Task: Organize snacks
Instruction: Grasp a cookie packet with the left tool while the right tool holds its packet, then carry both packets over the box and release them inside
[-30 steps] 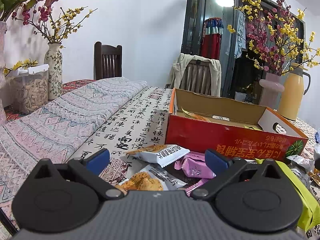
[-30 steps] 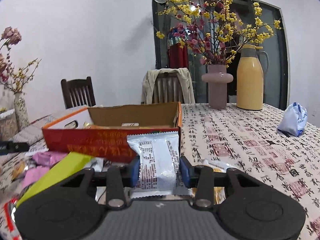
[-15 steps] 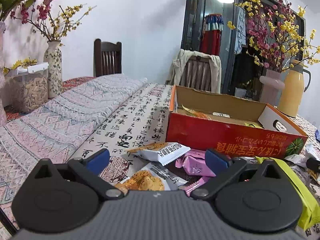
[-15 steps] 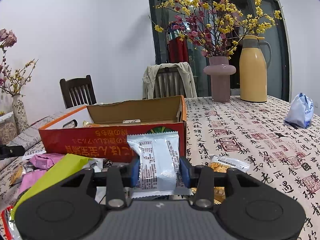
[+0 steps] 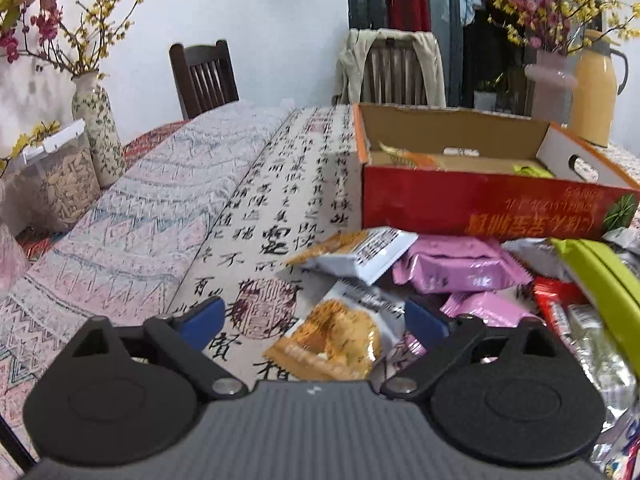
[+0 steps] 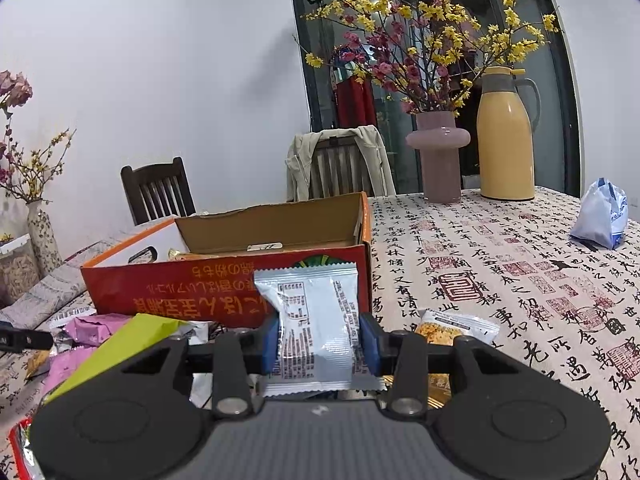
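My right gripper (image 6: 319,343) is shut on a silver-white snack packet (image 6: 314,320), held upright in front of the open red cardboard box (image 6: 224,286). My left gripper (image 5: 314,322) is open over a yellow-and-white snack packet (image 5: 340,338) that lies on the table between its blue pads. A pile of snacks lies before the red box (image 5: 480,204): another white packet (image 5: 360,254), pink packets (image 5: 460,268), a lime-green pack (image 5: 600,280). A few snacks lie inside the box.
A pink vase (image 6: 438,156) with flowers, a yellow thermos (image 6: 506,136) and a blue-white bag (image 6: 602,218) stand on the calligraphy tablecloth to the right. A patterned vase (image 5: 98,128) and a seed jar (image 5: 64,180) stand left. Chairs are behind the table.
The left gripper has tilted down and moved forward over the yellow-and-white packet. The right gripper has risen with the silver packet still in it.
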A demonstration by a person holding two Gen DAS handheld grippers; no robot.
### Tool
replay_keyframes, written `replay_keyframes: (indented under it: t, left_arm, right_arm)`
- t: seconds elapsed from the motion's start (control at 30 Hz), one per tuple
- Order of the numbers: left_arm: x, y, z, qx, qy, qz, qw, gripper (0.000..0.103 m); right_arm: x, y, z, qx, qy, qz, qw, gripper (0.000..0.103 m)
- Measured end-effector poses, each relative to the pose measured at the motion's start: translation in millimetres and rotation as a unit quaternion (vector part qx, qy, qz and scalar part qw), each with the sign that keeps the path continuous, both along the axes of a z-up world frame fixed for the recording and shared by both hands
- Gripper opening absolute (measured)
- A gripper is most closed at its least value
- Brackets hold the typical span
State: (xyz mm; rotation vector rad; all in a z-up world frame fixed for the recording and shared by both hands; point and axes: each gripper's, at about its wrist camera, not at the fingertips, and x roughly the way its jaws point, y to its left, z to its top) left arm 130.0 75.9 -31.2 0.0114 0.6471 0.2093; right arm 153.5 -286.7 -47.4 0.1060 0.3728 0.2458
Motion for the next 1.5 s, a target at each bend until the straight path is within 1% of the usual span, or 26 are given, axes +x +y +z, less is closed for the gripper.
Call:
replay_keyframes:
  t: [0.03, 0.1, 0.13, 0.23, 0.3, 0.37, 0.47, 0.67, 0.9, 1.0, 1.13, 1.33, 1.5]
  left_arm:
    - [2, 1, -1, -0.004, 0.004, -0.001, 1.0000, 0.088]
    - [5, 3, -5, -0.015, 0.012, -0.009, 0.9998, 0.085]
    - [7, 4, -7, -0.020, 0.015, -0.012, 0.9996, 0.081]
    - [12, 6, -9, -0.036, 0.023, -0.019, 0.9989, 0.078]
    - [13, 7, -9, -0.045, 0.025, -0.025, 0.9984, 0.072]
    - [13, 4, -10, -0.046, 0.026, -0.032, 0.9981, 0.059]
    - [9, 0, -10, -0.039, 0.021, -0.038, 0.9983, 0.055]
    - [-2, -3, -8, -0.038, 0.006, -0.038, 0.9986, 0.051]
    - [-17, -9, 0, -0.031, -0.019, -0.035, 0.9987, 0.051]
    - [-24, -10, 8, -0.030, -0.036, -0.031, 0.9984, 0.051]
    - [-35, -14, 26, -0.028, -0.070, -0.034, 0.9966, 0.051]
    - [-28, -27, 49, -0.025, -0.100, -0.043, 0.9937, 0.051]
    - [-8, -42, 65, -0.032, -0.119, -0.053, 0.9909, 0.051]
  right_arm:
    - [0, 0, 0, 0.000, 0.000, 0.000, 1.000, 0.041]
    - [0, 0, 0, 0.001, 0.000, 0.000, 1.000, 0.041]
    - [0, 0, 0, 0.002, 0.000, 0.001, 1.000, 0.041]
    - [0, -1, 0, 0.004, 0.001, 0.002, 1.000, 0.041]
    - [0, -1, 0, 0.005, 0.002, 0.002, 1.000, 0.041]
    - [0, -1, 0, 0.006, 0.002, 0.003, 1.000, 0.041]
    - [1, -2, 0, 0.007, 0.003, 0.004, 1.000, 0.041]
    - [0, -3, 0, 0.009, 0.003, 0.005, 1.000, 0.041]
    - [-3, -4, 0, 0.012, -0.006, 0.007, 1.000, 0.041]
    - [-5, -4, 0, 0.014, -0.015, 0.007, 1.000, 0.041]
    - [-9, -3, 3, 0.013, -0.023, 0.010, 1.000, 0.041]
    - [-11, 3, 15, 0.012, -0.035, 0.014, 0.999, 0.041]
    - [-3, 11, 34, 0.011, -0.053, 0.014, 0.998, 0.041]
